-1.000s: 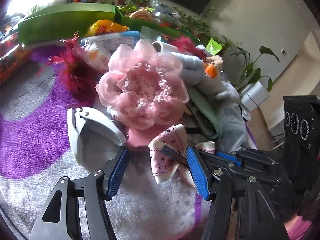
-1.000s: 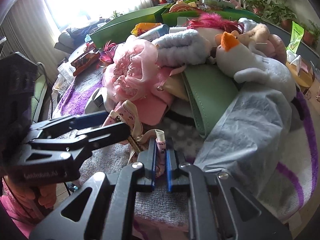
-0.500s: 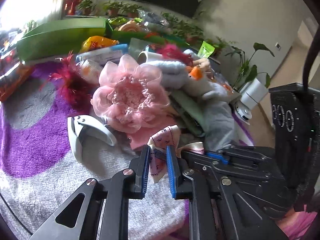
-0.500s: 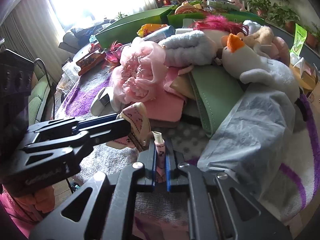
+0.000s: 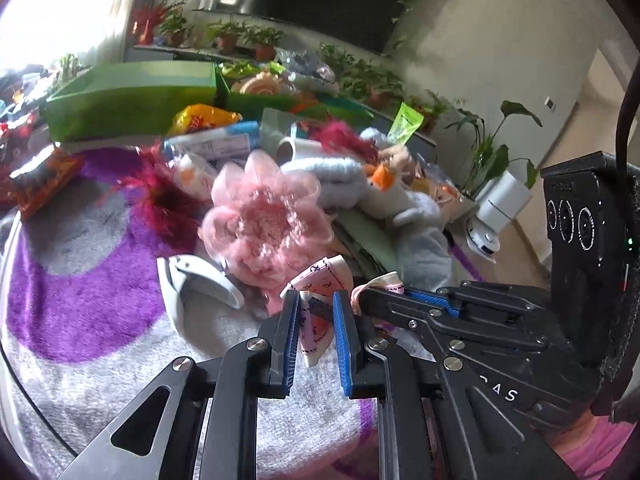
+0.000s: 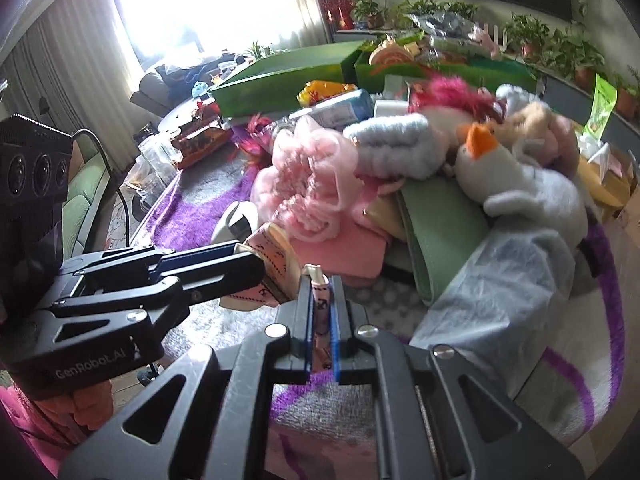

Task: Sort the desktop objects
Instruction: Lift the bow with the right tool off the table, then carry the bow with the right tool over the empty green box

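Where plants line walls, cluttered blanket [image 5: 80, 300].

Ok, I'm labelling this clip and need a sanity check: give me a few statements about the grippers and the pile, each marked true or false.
1. Both grippers grip the same ribbon bow. True: the left gripper and the right gripper each pinch part of it.
2. The pink fabric flower lies in the green box. False: it lies on the purple and grey blanket, in front of the box.
3. The plush duck has an orange beak. True.
4. The white nail clipper is clamped in the right gripper. False: it lies free on the blanket.
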Motion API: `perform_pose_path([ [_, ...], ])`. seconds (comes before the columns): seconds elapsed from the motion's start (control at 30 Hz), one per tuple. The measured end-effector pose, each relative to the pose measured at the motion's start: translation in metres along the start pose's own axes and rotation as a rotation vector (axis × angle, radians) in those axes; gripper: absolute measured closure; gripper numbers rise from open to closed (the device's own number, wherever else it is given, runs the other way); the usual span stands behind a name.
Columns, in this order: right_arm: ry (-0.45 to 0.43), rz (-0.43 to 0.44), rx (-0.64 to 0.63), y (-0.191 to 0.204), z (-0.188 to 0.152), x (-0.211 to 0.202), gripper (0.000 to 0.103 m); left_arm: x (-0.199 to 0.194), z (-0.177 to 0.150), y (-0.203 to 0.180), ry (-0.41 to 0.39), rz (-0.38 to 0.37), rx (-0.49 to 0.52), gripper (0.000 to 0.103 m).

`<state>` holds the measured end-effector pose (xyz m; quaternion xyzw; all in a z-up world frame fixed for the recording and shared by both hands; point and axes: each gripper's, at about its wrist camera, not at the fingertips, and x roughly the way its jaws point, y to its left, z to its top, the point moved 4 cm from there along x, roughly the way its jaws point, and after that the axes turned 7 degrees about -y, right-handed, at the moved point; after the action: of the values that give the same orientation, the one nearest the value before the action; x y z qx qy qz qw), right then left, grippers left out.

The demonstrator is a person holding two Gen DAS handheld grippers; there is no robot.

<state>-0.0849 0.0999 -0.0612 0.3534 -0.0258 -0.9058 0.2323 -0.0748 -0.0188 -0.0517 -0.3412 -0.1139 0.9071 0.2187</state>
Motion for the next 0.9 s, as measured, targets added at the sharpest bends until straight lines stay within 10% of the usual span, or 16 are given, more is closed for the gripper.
perform_pose_path([
  [0.9,-0.121,0.058,-0.246,0.087,0.105,0.011,0.096,-0.055,0.077,0.068,-0.204,0.108,-0.041,0.087],
])
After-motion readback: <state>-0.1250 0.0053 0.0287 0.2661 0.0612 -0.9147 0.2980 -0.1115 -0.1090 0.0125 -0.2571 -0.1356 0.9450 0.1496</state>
